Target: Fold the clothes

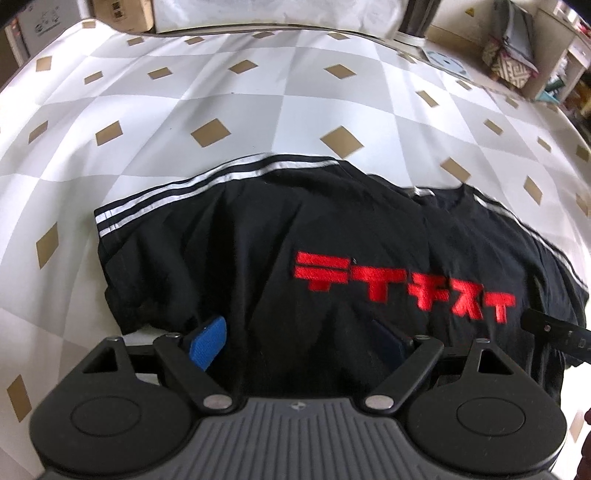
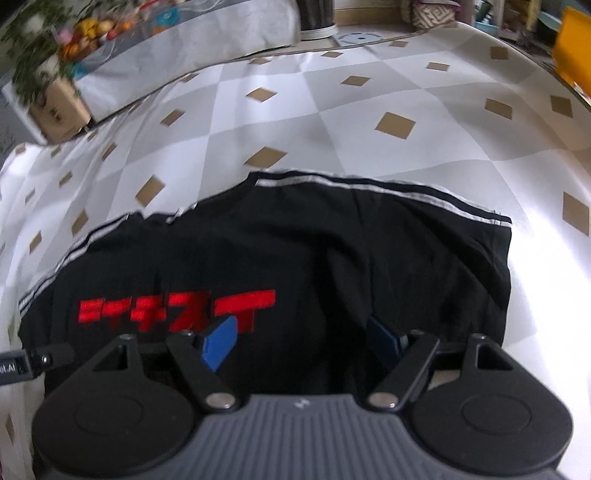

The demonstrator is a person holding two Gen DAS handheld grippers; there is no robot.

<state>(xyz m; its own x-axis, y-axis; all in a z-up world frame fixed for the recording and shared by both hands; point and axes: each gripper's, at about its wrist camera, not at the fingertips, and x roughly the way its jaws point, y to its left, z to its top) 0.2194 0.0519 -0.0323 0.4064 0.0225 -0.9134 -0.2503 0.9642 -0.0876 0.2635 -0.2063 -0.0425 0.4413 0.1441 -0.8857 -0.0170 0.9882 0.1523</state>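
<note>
A black T-shirt (image 1: pixel 258 258) with red lettering (image 1: pixel 402 284) and white stripes along its sleeves lies folded on a checked white and grey cover (image 1: pixel 184 110). My left gripper (image 1: pixel 297 339) hovers over the shirt's near left part, its blue pads (image 1: pixel 208 341) wide apart with only flat fabric under them. In the right wrist view the same shirt (image 2: pixel 369 258) fills the lower middle, with the lettering (image 2: pixel 177 310) at left. My right gripper (image 2: pixel 301 339) is open over its near right part. Each view shows the tip of the other gripper at its edge.
The cover with tan diamonds stretches far beyond the shirt. Cardboard boxes (image 1: pixel 122 14) and a patterned basket (image 1: pixel 511 68) stand past the far edge. A dark cylinder (image 2: pixel 317 16), flowers (image 2: pixel 85 33), a box (image 2: pixel 59 107) and a yellow object (image 2: pixel 572 48) line the back.
</note>
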